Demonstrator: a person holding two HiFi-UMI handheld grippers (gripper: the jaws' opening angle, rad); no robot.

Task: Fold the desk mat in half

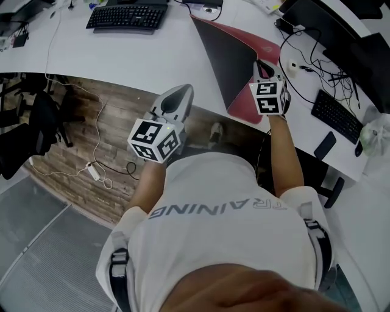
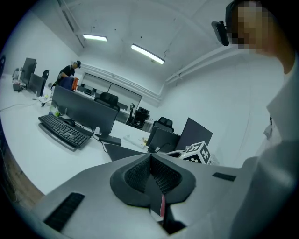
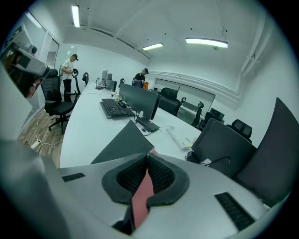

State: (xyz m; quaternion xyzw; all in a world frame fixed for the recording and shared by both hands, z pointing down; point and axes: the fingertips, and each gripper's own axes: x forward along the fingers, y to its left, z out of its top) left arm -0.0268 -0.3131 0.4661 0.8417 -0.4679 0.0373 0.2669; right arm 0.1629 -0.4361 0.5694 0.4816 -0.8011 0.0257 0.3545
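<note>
The desk mat [image 1: 228,61], black on one face and red on the other, lies partly lifted on the white desk [image 1: 122,55]. My right gripper [image 1: 262,66] is at its near right edge, shut on it. In the right gripper view a red strip of mat [image 3: 142,196] runs between the closed pads [image 3: 161,175], and the black face [image 3: 122,144] spreads beyond. My left gripper [image 1: 183,91] hangs at the desk's edge left of the mat. In the left gripper view its jaws are closed on a thin dark, red-edged strip [image 2: 161,205], and the black mat [image 2: 122,151] reaches the tips.
A black keyboard [image 1: 127,16] lies at the back of the desk. At the right are another keyboard [image 1: 337,116], a phone [image 1: 325,145] and cables [image 1: 304,55]. Below the desk edge are wooden floor, a power strip [image 1: 94,172] and a black chair [image 1: 36,131]. People stand far off [image 3: 71,70].
</note>
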